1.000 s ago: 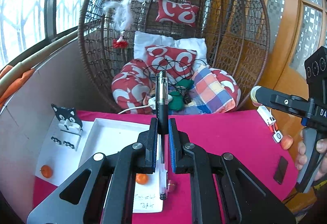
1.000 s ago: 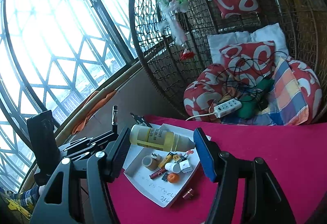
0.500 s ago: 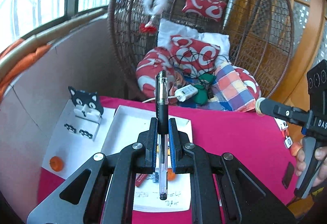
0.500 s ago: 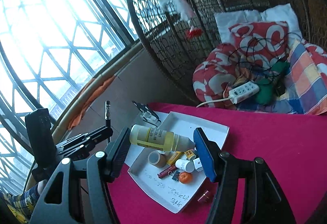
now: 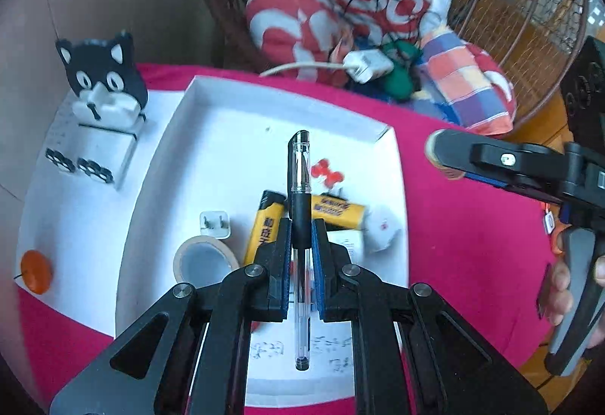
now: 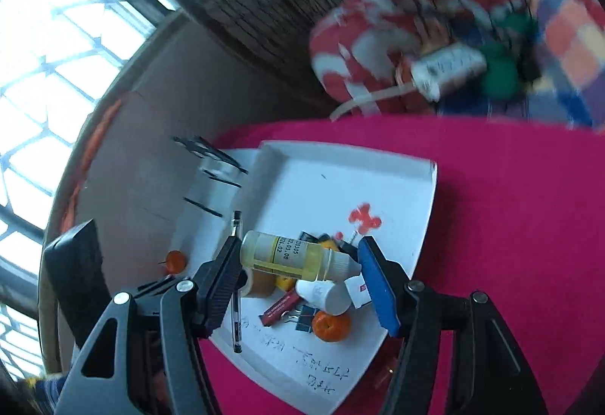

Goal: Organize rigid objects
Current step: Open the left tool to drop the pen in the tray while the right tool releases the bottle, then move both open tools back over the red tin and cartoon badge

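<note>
My left gripper [image 5: 301, 239] is shut on a clear pen with a black grip [image 5: 299, 195], held above the white tray [image 5: 211, 120]. In the tray lie a tape roll [image 5: 202, 260], a white plug [image 5: 214, 224], yellow packs [image 5: 264, 226] and a red bow [image 5: 326, 176]. My right gripper [image 6: 302, 261] is shut on a yellow bottle [image 6: 287, 254], held crosswise over the tray [image 6: 378, 173]. Below it lie a small orange [image 6: 332, 327], a white cap [image 6: 323, 296] and a binder clip [image 6: 302, 316]. The pen also shows in the right wrist view [image 6: 236, 282].
A black-and-white cat stand [image 5: 100, 89] and an orange pin [image 5: 36, 271] sit on a white sheet left of the tray. The table has a magenta cloth [image 5: 465, 244]. A wicker chair with cushions [image 5: 340, 10] and a power strip [image 5: 368, 65] stands behind.
Both grippers have tilted down and moved over the tray, which looks nearer and larger. The pen and the bottle stay gripped.
</note>
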Tool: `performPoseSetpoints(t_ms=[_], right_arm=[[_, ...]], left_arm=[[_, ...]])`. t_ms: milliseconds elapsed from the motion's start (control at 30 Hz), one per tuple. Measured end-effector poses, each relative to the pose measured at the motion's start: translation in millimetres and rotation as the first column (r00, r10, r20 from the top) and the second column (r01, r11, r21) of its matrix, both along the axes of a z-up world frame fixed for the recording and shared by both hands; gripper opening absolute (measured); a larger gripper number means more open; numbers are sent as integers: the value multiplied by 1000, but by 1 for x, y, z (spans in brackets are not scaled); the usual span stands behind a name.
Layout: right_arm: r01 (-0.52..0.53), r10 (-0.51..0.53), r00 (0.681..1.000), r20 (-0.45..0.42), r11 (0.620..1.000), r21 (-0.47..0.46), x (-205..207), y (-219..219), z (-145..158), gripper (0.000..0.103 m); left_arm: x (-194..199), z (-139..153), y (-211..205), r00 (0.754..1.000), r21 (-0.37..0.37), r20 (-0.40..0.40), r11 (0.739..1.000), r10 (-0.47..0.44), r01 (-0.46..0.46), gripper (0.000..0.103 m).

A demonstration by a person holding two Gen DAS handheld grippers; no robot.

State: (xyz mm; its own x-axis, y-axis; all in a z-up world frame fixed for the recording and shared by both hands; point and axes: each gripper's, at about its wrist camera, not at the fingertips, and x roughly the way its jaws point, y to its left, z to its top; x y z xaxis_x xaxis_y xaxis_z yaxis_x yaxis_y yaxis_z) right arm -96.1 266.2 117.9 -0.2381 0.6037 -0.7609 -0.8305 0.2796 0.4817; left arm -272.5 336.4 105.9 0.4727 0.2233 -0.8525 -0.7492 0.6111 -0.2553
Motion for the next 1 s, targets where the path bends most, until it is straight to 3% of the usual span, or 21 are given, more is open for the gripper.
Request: performPoseSetpoints(t_ms=[300,367,433,500,1000], right_arm=[[44,-47,999,-23,995,-94,-10,28,-38,64],[42,-46,998,-40,995,-93,-13,32,-41,65],[55,-58,998,-36,994,-91,-16,32,-42,92],[69,-72,997,-36,994,-82,-16,29,-41,103],[101,-102,992,74,995,12,5,-17,-1,103]], left_arm=[[-13,-14,16,999,-67,23,997,31,-30,9],[-15,-17,17,999,-88,31,995,43,-40,26],[-20,-19,17,996,-98,47,993,71,-66,88],[-25,-19,16,994,-84,52,992,100,-95,100],[-21,12,-6,988,16,82,991,133,-135,101]])
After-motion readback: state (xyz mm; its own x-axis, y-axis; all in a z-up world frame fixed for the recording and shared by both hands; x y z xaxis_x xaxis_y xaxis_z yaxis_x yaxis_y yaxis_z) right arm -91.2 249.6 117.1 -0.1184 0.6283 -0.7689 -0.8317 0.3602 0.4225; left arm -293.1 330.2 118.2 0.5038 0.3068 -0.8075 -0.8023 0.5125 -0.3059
